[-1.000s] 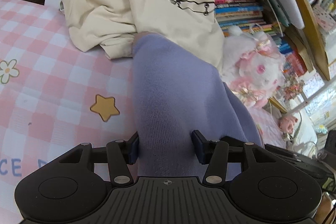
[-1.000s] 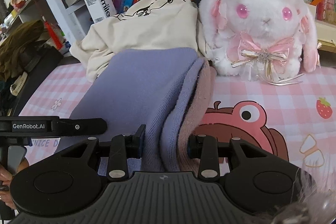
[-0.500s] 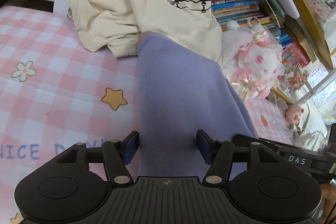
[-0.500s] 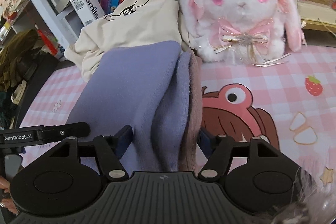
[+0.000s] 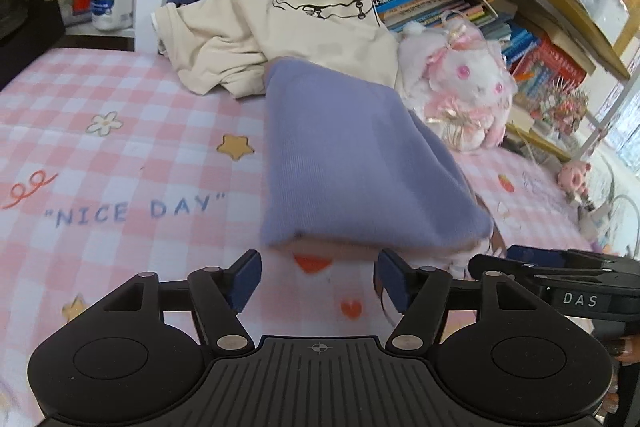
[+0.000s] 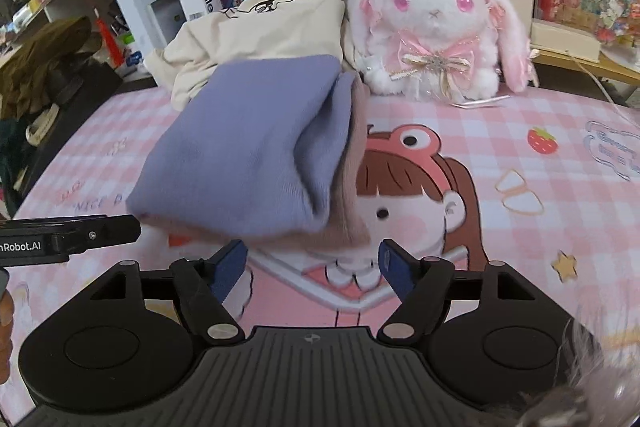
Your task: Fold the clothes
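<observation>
A folded lilac garment (image 5: 360, 163) (a pinkish-brown layer shows beneath its near edge) is laid on the pink checked mat (image 5: 120, 147), against a crumpled cream shirt (image 5: 280, 35). The left gripper (image 5: 318, 279) and right gripper (image 6: 312, 267) are seen opening, nothing between the jaws.

My left gripper (image 5: 318, 277) is matte black with a ribbed centre plate, round side discs, silver pivot screws and dark blue finger pads (image 5: 245, 277). My right gripper (image 6: 312, 269) is built the same; its arm reads "DAS", the left's "GenRobot.AI".
</observation>
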The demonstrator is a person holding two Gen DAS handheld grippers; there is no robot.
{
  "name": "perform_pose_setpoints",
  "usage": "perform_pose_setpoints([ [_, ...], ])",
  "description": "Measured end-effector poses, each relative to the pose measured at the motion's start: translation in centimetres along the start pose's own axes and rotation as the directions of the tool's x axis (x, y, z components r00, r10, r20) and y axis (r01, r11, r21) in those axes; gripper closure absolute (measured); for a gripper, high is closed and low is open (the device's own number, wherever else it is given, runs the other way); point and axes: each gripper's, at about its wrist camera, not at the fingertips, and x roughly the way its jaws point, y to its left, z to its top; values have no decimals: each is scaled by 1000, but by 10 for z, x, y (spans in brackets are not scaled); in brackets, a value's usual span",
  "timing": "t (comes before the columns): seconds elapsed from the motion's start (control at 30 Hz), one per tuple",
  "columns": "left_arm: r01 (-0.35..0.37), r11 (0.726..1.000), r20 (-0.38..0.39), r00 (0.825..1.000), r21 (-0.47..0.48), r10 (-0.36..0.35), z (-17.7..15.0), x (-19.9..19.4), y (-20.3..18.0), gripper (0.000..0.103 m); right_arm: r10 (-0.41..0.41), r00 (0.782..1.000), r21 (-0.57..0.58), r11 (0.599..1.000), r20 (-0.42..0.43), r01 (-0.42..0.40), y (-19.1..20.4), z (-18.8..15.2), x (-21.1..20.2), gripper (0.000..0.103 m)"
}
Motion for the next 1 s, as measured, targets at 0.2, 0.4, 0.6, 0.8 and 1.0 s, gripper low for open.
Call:
perform_pose_setpoints([
  [0.2, -42, 999, 11, 999, -11, 42, -25, -16, -8, 37, -34, 999, -18, 999, 9, 35, 8, -26, -21, 29],
  [0.4, -73, 997, 30, 997, -8, 74, -40, -30, -13, 37, -83, 996, -24, 996, 31, 84, 13, -45, -40, 21],
  [0.6, -85, 996, 51, 995, 13, 84, -44, -41, -19, 35, -118, 992, -18, 993, 38, 119, 11, -53, -52, 17],
  [0.8, -125, 992, 84, 989, 26, 122, -50, -48, -29, 17, -146, 988, -6, 989, 44, 146, 16, -68, -59, 10],
  [1.0, -175, 982, 106, 980, 65, 168, -57, -49, -38, 9, -187, 981, -56, 980, 57, 190, 24, -76, -61, 1],
])
